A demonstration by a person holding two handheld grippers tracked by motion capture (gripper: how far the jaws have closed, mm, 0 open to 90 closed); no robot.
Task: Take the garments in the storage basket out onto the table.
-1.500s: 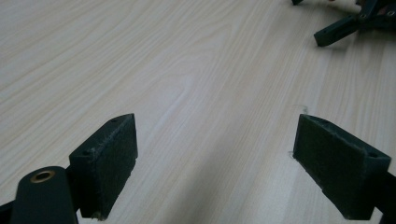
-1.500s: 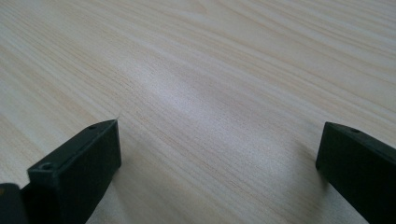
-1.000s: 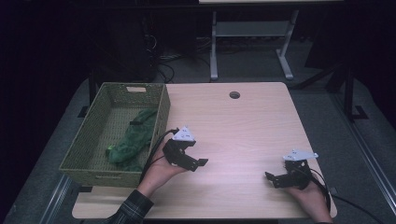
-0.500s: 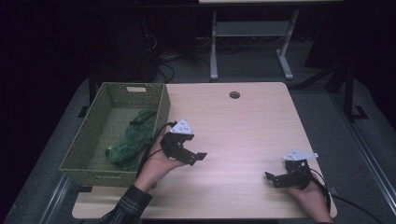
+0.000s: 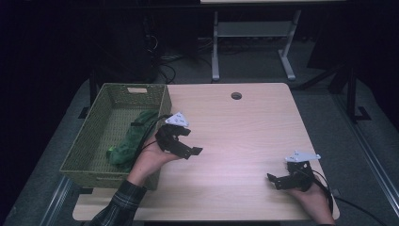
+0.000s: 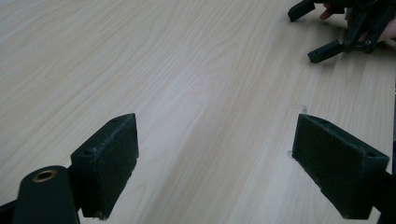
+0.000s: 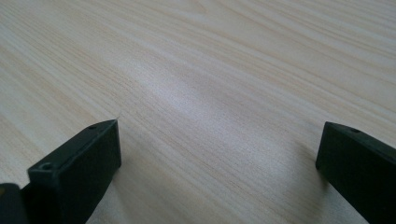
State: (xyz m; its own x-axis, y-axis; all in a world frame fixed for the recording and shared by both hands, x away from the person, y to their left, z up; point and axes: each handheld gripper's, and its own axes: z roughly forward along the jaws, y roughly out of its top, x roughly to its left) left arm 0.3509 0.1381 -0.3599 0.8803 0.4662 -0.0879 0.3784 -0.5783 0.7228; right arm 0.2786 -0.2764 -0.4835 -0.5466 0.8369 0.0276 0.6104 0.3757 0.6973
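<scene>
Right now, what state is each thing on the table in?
Left gripper: open, empty, above the table beside the basket.
Right gripper: open, empty, low over the table.
Basket: upright, holding the green cloth.
Green cloth: crumpled, inside the basket.

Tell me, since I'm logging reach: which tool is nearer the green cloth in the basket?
Left. The left tool hovers just beside the basket holding the green cloth; the right tool sits at the table's far side near the front edge.
</scene>
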